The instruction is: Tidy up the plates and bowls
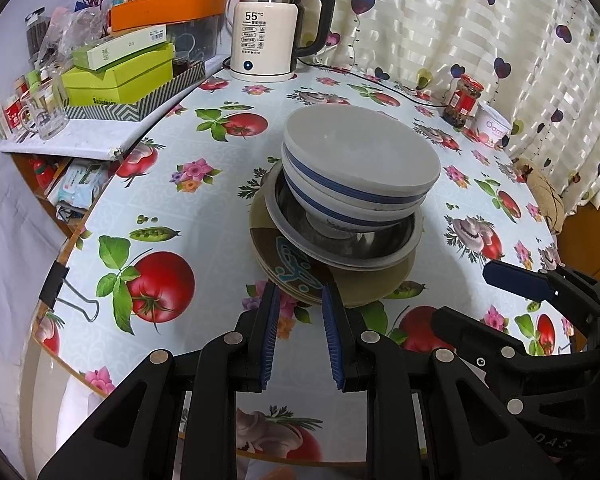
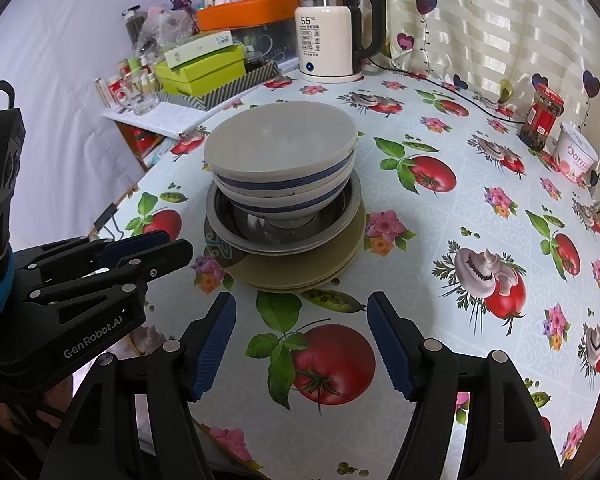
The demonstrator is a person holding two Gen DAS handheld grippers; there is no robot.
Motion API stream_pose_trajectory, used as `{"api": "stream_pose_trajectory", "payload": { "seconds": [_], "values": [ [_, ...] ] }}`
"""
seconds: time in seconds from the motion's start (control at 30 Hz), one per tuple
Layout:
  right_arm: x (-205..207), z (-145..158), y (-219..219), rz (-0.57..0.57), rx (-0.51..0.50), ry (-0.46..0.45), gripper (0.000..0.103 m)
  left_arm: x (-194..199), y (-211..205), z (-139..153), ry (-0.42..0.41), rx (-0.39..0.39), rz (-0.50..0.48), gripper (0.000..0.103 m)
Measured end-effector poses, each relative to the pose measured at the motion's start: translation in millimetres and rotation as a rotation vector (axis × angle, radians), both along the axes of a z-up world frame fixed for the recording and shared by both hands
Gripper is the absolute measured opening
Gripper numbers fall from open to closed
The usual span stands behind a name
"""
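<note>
1. I've got the whole stack in front of me, out on the middle of the table (image 2: 440, 240) with its fruit-and-flower cloth: two white bowls with blue bands (image 1: 356, 168) nested together, sitting in a steel bowl (image 1: 352, 240), which rests on a pile of brownish plates (image 1: 300, 276).

2. My left gripper (image 1: 300, 300) is down close to the near rim of those plates. Its fingers are drawn in narrow, with a slim gap between the blue pads, and I see nothing pinched between them. The plate rim shows just beyond the fingertips; whether they touch it I can't say.

3. My right gripper (image 2: 302, 308) hangs back, its fingers spread wide over a printed tomato, with bare tablecloth between them. The plate edge (image 2: 300, 272) lies a little ahead of its tips, clearly apart.

4. The relation that matters: the stack lies straight ahead and slightly below both sets of fingers, and the left hand is the nearer one. In the right wrist view the left gripper (image 2: 152, 248) reaches in from the left side towards the plates' edge.

5. The stack is round, so there's no long axis to line up with; what counts is the rim. The nested bowls lean a bit off-centre in the steel bowl, so I judge any lift or nudge at the bottom could rock the top.

6. The kettle (image 1: 264, 40), the jar (image 1: 462, 100) and the pot (image 1: 492, 124) all stand well away at the table's far side.
</note>
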State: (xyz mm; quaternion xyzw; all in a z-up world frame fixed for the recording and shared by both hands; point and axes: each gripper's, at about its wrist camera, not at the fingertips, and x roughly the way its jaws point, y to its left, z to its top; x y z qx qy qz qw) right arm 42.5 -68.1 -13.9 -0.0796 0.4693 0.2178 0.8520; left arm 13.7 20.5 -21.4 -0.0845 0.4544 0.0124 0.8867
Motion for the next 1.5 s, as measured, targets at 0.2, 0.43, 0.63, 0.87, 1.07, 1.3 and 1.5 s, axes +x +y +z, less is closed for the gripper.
{"api": "stream_pose_trajectory", "payload": {
  "seconds": [0.2,0.43,0.63,0.87,1.07,1.3,1.5],
  "values": [
    [0.9,-1.9,0.7,0.002,0.000,0.002,0.069,0.4,-1.2,0.0,0.002,0.006,-0.002,0.023],
    [0.9,-3.8,1.8,0.005,-0.001,0.002,0.069,0.1,-0.8,1.1,0.000,0.009,0.001,0.023],
    [0.8,-3.3,2.0,0.004,-0.002,0.002,0.069,-0.1,-0.9,1.9,0.000,0.011,0.000,0.023],
    [0.7,-3.3,2.4,0.005,-0.003,0.002,0.069,-0.3,-1.1,2.1,0.000,0.012,0.001,0.023],
    [0.8,-4.2,2.0,0.004,-0.004,0.001,0.069,1.3,-0.7,3.1,0.003,0.012,-0.004,0.023],
    [0.8,-2.9,3.0,0.004,-0.004,0.002,0.069,1.9,-2.1,2.0,0.006,0.015,-0.006,0.023],
    [0.5,-3.9,4.2,0.006,-0.006,0.004,0.069,2.5,-3.1,-0.4,0.009,0.015,-0.008,0.023]
  ]
}}
